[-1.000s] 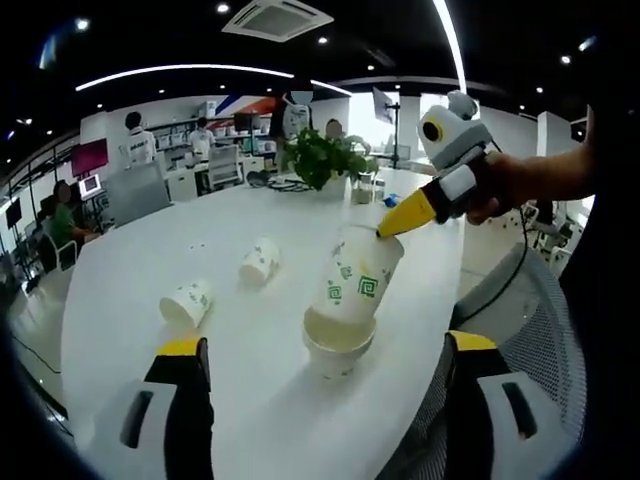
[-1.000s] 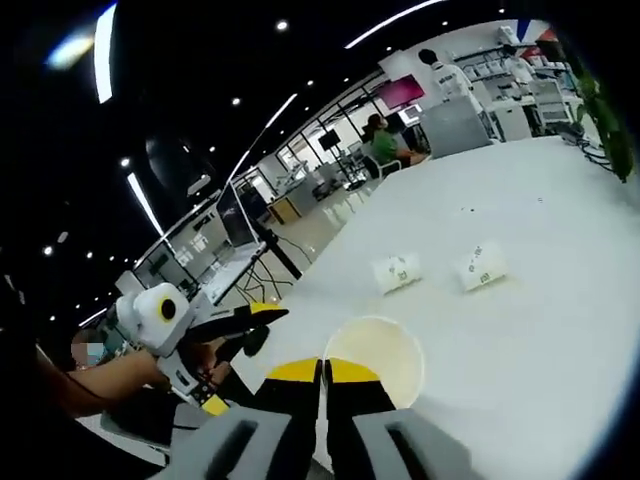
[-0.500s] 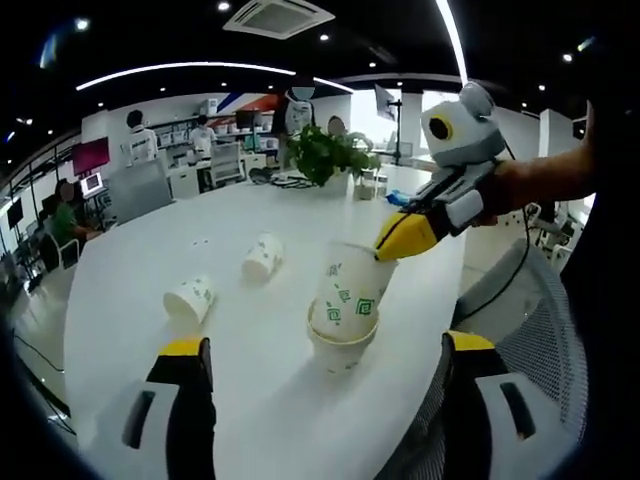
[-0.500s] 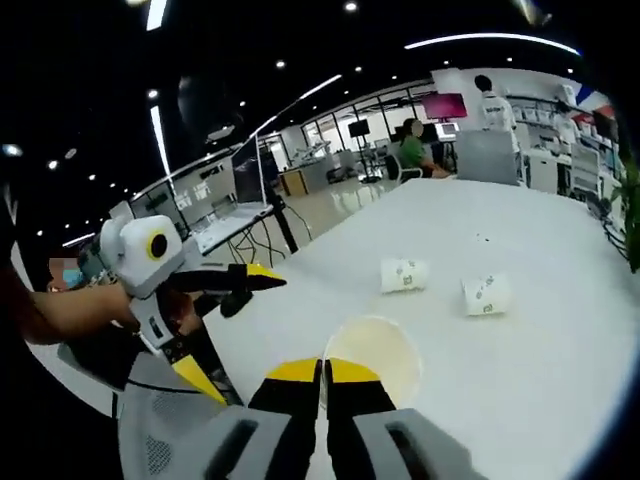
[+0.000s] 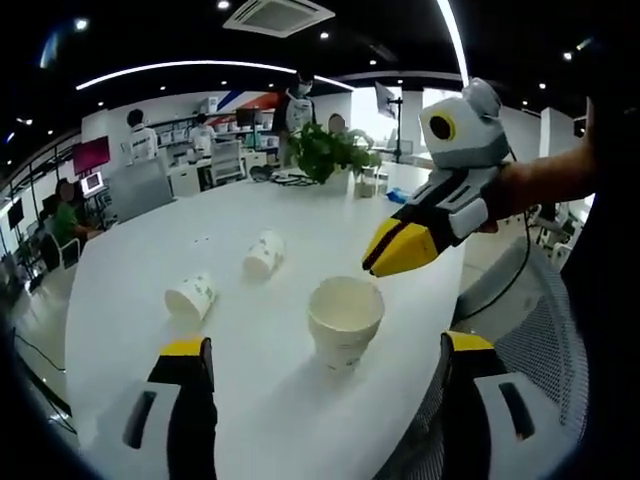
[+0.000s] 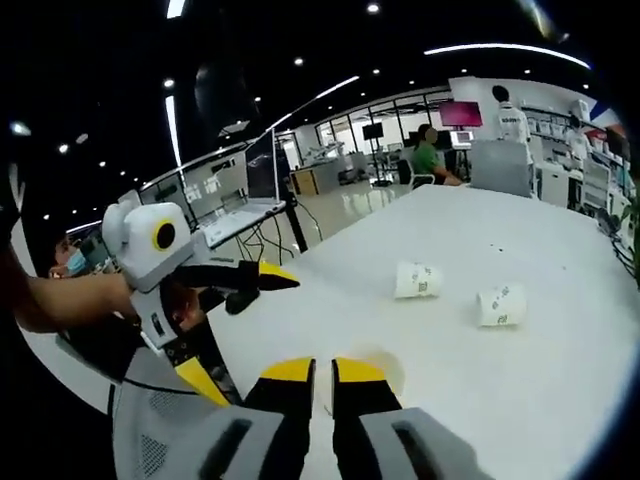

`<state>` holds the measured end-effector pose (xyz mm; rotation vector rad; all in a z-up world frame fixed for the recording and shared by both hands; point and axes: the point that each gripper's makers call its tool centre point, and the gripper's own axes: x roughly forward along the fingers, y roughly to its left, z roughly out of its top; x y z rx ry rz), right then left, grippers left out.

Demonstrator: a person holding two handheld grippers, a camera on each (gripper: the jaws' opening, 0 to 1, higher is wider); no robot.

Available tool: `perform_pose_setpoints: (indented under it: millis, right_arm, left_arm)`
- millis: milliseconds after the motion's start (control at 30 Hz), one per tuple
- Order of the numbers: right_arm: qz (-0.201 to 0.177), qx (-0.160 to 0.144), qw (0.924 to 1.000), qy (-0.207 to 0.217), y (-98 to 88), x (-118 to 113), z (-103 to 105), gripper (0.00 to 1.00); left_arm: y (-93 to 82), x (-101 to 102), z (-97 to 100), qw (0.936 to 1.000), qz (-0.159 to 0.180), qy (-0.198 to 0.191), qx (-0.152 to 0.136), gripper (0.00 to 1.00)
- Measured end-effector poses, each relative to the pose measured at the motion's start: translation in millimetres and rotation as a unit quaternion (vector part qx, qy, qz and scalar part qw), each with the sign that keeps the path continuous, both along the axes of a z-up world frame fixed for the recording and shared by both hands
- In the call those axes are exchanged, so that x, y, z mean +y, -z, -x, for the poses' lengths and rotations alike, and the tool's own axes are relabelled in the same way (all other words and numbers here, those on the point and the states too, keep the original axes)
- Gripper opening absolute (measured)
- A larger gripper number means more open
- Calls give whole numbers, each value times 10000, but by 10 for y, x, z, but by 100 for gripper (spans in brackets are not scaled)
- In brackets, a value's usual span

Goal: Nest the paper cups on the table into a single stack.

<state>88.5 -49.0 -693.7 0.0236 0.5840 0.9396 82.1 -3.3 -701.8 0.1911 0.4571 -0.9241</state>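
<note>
In the left gripper view, the nested cups (image 5: 345, 322) are standing upright on the white table (image 5: 130, 270), and the right gripper (image 5: 385, 255) is hanging just above them, holding nothing. Two more cups (image 5: 190, 298) (image 5: 263, 253) are lying on their sides farther back.

In the right gripper view, the right gripper's jaws are sitting slightly apart over the stack's rim (image 6: 392, 365). The left gripper (image 6: 240, 320) is spreading wide, holding nothing.

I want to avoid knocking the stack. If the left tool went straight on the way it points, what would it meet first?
Probably the nested cup stack, upright on the table between the left tool's open jaws; depth is uncertain.
</note>
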Motion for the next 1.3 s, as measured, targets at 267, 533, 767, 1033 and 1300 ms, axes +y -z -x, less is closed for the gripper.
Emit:
perform_pose_setpoints:
  millis: [267,533,767,1033,1300]
  right_arm:
    - [-116,-3,9999,56,1,-55,29,12]
    - [-256,-149,9991,296,-15,-192,18,31]
    - [-267,-245,9982,468,1,-318,11,40]
    - [-208,-436,9966,661,43,-463,25,57]
    - [-5,-680,9949,746,99,-590,28,73]
  left_arm:
    - [3,2,-18,10000,51,-28,27,93]
    - [11,24,-87,9999,123,-77,34,92]
    - [0,31,-185,9997,192,-171,54,89]
    - [18,42,-441,9990,316,-293,88,80]
    - [58,153,-779,9967,527,-597,149,75]
